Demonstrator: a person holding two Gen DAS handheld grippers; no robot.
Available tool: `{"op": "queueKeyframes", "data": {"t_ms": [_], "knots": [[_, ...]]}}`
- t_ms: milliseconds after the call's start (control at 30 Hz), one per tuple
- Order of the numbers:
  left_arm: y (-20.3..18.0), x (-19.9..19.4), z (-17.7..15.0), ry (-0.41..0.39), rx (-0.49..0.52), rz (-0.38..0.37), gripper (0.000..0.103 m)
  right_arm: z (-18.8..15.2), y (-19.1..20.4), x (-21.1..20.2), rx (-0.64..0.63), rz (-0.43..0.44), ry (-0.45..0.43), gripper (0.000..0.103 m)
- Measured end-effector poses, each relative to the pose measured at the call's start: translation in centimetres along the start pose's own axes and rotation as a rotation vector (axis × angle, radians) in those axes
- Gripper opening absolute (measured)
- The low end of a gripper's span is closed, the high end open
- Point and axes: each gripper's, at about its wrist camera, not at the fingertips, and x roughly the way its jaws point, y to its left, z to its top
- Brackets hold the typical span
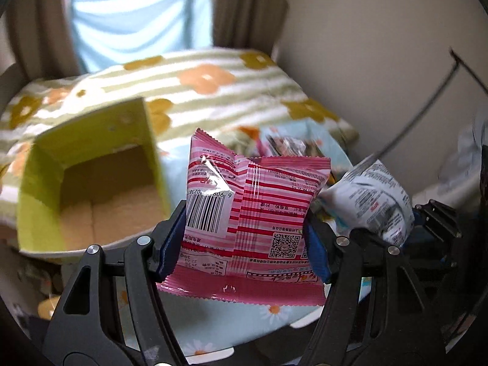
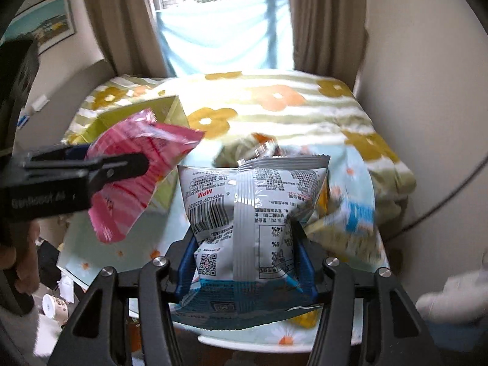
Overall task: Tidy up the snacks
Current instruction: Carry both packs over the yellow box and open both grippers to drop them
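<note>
Pink packet [image 1: 250, 213] clamped in left claw [image 1: 244, 231], white packet [image 2: 247, 222] in right claw [image 2: 244, 262]

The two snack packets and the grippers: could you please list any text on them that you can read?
"MPM", upside down, on the white packet.
Part of a barcode number, "0238", on the pink packet.
Embossed lettering on the left gripper: too blurred.
All other packet print: too small.

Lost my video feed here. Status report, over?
Left gripper shut on pink snack packet. Right gripper shut on white snack packet. Green box open, nothing blocking it.
</note>
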Motion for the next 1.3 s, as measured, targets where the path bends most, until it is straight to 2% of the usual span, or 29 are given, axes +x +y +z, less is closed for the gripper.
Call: {"op": "queueKeyframes", "data": {"t_ms": [133, 300, 433, 567, 700, 900, 1100, 1167, 1233, 1300], "knots": [[3.2, -1.7, 1.0, -0.043, -0.077, 0.051, 0.065, 3.8, 1.6, 0.2, -0.055, 0.045, -0.025, 0.052], [9.8, -2.4, 2.4, -0.074, -0.148, 0.114, 0.065, 8.1, 5.6, 2.0, -0.094, 0.104, -0.038, 0.052], [15.6, -1.8, 3.1, -0.064, -0.193, 0.145, 0.065, 11.3, 9.5, 5.2, -0.109, 0.140, -0.030, 0.052], [21.4, -0.8, 3.4, -0.046, -0.226, 0.182, 0.065, 13.1, 13.7, 8.5, -0.128, 0.179, -0.010, 0.052], [26.9, 1.1, 2.8, 0.013, -0.260, 0.209, 0.065, 14.0, 17.5, 11.8, -0.129, 0.206, 0.032, 0.052], [30.5, 4.7, 1.0, 0.116, -0.245, 0.208, 0.066, 13.7, 19.8, 15.2, -0.091, 0.210, 0.100, 0.052], [30.6, 6.5, 0.0, 0.173, -0.200, 0.186, 0.066, 13.7, 20.3, 17.1, -0.065, 0.178, 0.144, 0.052], [30.1, 6.4, -0.1, 0.157, -0.173, 0.186, 0.078, 13.7, 20.3, 17.5, -0.066, 0.177, 0.154, 0.052], [29.7, 6.1, -0.3, 0.145, -0.154, 0.191, 0.103, 13.7, 20.3, 17.8, -0.064, 0.175, 0.161, 0.052], [29.2, 5.5, -0.4, 0.139, -0.138, 0.203, 0.103, 13.8, 20.1, 18.0, -0.057, 0.168, 0.168, 0.052]]}}
